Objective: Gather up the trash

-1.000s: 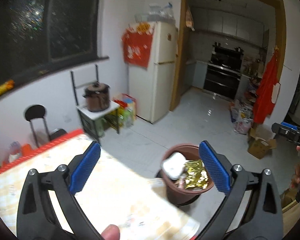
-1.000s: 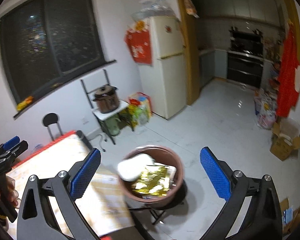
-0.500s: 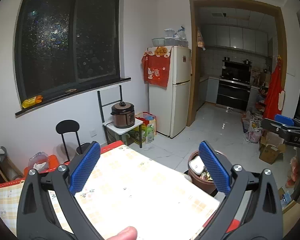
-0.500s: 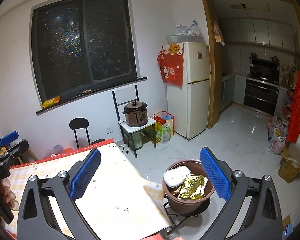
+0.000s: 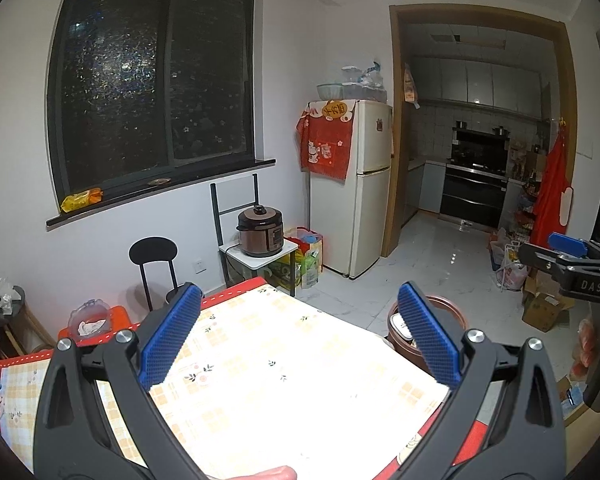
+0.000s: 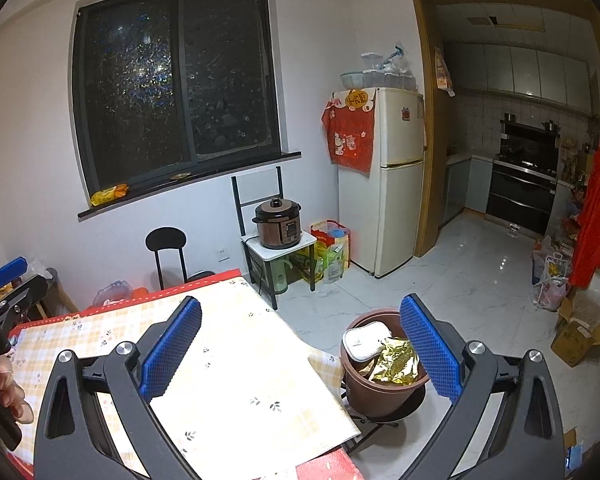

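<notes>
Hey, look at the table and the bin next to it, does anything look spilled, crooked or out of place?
Nothing looks spilled. The brown bin stands upright on a low stool beside the table, holding a gold foil wrapper and a white container. The visible tablecloth is bare. Both the left gripper and right gripper are open and hold nothing.

Bright indoor light, blown-out tablecloth (image 5: 284, 396) glare

A brown pressure cooker (image 6: 278, 223) sits on a small stand between a black stool (image 6: 166, 240) and a white fridge (image 6: 384, 184).
</notes>
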`<state>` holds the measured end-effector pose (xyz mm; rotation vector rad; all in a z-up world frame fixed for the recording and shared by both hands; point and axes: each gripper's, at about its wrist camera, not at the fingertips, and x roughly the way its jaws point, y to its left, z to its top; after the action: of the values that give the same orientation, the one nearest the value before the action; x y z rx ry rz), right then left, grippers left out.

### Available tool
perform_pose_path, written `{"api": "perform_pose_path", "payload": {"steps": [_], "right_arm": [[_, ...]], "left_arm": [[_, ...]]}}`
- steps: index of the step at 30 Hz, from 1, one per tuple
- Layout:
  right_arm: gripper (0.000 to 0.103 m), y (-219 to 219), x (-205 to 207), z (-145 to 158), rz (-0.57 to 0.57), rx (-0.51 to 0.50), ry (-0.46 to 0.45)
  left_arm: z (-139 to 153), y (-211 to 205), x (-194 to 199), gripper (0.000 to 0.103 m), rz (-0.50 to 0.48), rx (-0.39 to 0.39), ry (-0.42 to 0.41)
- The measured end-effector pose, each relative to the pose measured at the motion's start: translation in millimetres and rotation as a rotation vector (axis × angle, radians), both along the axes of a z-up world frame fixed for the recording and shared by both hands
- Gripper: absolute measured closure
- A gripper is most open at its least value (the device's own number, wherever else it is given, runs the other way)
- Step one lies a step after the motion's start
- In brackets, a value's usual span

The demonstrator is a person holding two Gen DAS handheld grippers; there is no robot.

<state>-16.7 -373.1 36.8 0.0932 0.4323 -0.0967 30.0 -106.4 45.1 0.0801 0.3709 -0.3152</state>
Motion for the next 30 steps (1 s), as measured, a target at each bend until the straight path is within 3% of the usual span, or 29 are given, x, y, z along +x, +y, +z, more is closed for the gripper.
{"api": "perform_pose_path", "payload": {"steps": [30], "right_arm": [[0.005,-5.0,-6.2,1.2,-0.017,0.008,0.003]], "left_arm": [[5.0,-0.7,-5.1,0.006,0.018,0.000,-0.013]]}}
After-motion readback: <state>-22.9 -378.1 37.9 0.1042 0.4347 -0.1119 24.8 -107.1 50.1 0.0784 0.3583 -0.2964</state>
